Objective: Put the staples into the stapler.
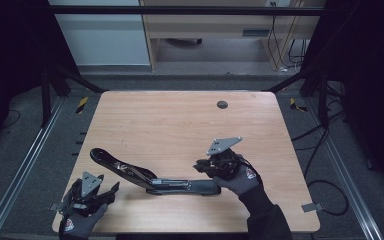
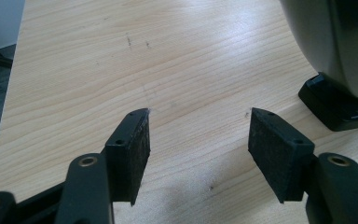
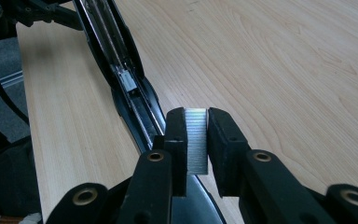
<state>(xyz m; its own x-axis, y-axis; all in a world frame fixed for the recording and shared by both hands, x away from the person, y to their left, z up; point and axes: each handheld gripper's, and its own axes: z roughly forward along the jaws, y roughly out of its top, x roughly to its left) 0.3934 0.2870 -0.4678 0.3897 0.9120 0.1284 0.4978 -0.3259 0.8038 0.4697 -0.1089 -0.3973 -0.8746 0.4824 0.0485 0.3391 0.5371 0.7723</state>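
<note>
A long black stapler [image 1: 150, 177] lies opened out flat on the wooden table [image 1: 180, 120], its magazine channel [image 3: 121, 70] facing up. My right gripper [image 3: 196, 116] is shut on a silvery strip of staples [image 3: 197, 149], held just above the near end of the channel. In the high view that gripper [image 1: 201, 164] hovers over the stapler's right part. My left gripper [image 1: 111, 190] rests at the front left of the table beside the stapler's raised arm. Its jaws [image 2: 198, 144] stand open with only bare wood between them, and the stapler's glossy body [image 2: 340, 51] is to their right.
A dark round grommet [image 1: 222, 104] sits near the table's far edge. Metal rails and cables run on the floor at both sides. A pale cabinet stands behind the table.
</note>
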